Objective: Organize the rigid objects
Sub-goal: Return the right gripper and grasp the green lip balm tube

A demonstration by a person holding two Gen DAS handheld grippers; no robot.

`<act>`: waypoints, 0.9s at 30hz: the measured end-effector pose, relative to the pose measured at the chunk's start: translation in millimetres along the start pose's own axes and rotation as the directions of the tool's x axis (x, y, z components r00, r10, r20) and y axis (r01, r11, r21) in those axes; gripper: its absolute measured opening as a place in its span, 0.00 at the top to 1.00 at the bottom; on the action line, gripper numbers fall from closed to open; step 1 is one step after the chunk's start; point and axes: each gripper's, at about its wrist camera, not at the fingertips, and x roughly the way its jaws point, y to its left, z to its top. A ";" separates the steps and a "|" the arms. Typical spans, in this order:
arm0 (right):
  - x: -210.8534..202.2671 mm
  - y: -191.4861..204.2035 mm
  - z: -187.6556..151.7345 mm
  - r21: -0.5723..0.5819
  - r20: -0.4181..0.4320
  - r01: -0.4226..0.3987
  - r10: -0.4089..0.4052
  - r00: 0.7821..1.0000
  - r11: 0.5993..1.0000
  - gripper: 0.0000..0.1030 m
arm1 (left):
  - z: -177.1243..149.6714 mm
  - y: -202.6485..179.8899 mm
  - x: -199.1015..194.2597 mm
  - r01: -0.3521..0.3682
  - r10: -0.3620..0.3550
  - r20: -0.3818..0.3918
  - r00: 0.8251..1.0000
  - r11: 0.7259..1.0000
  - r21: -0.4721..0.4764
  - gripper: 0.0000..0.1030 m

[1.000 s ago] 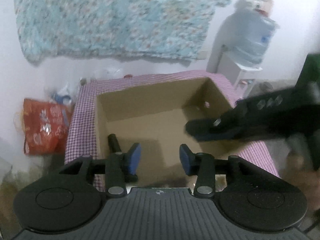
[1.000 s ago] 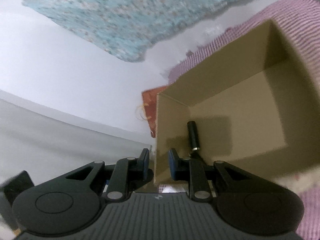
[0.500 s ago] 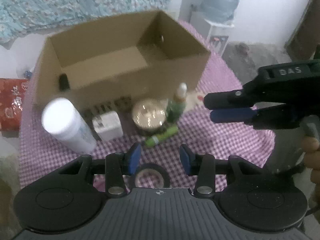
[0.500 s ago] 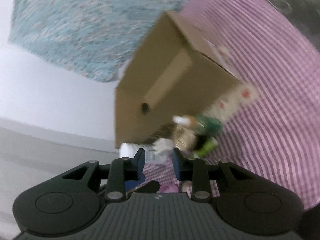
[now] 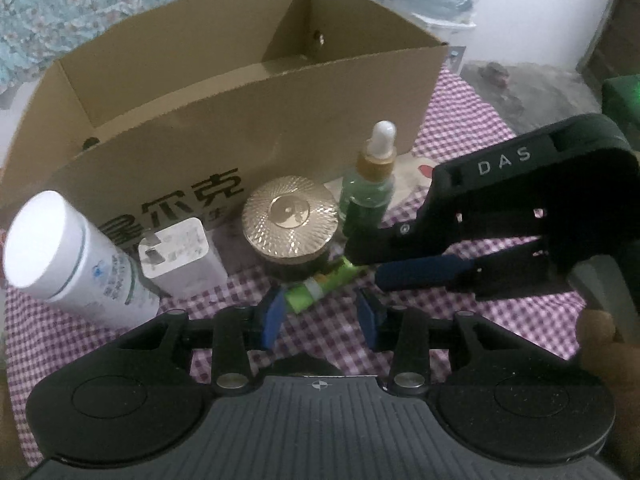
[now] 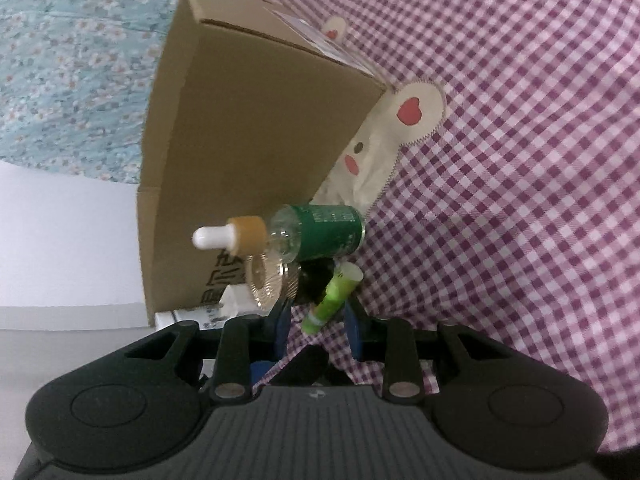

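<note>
Both tongs were open, gripping nothing: left tongs and right tongs converged on the lime-green tube lying low-center on the gingham counter. It lay just in front of the cardboard box, beside the gold-lidded jar and dropper bottle, likely staged for boxing.

The open brown cardboard box walls off everything from ten to one o'clock in the left wrist view, and a tight row along its front blocks that approach: white cylindrical bottle, white plug charger, gold-lidded round jar, green glass dropper bottle. The right gripper reaches in from three o'clock over the lime-green tube. Bare purple-checked tablecloth lies free from one to four o'clock in the right wrist view.
</note>
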 end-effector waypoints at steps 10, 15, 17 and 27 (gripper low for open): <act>13.6 -8.7 4.4 0.042 -0.017 -0.003 0.004 1.000 0.999 0.70 | 2.3 2.3 20.1 0.043 -0.044 -0.048 0.998 0.999 -0.020 0.68; 3.7 -13.0 7.9 0.045 -0.002 0.006 -0.006 1.000 0.999 0.70 | -4.6 -6.4 10.2 0.145 -0.146 -0.071 0.987 0.989 -0.020 0.69; -1.6 -16.2 8.3 0.048 0.002 0.009 -0.009 1.000 0.999 0.70 | -7.1 -11.3 5.4 0.149 -0.149 -0.067 0.987 0.989 -0.003 0.69; -19.2 -19.3 14.6 0.026 0.015 0.038 -0.038 0.999 0.999 0.70 | 6.1 -22.5 17.5 0.077 -0.075 -0.063 0.995 0.997 0.030 0.68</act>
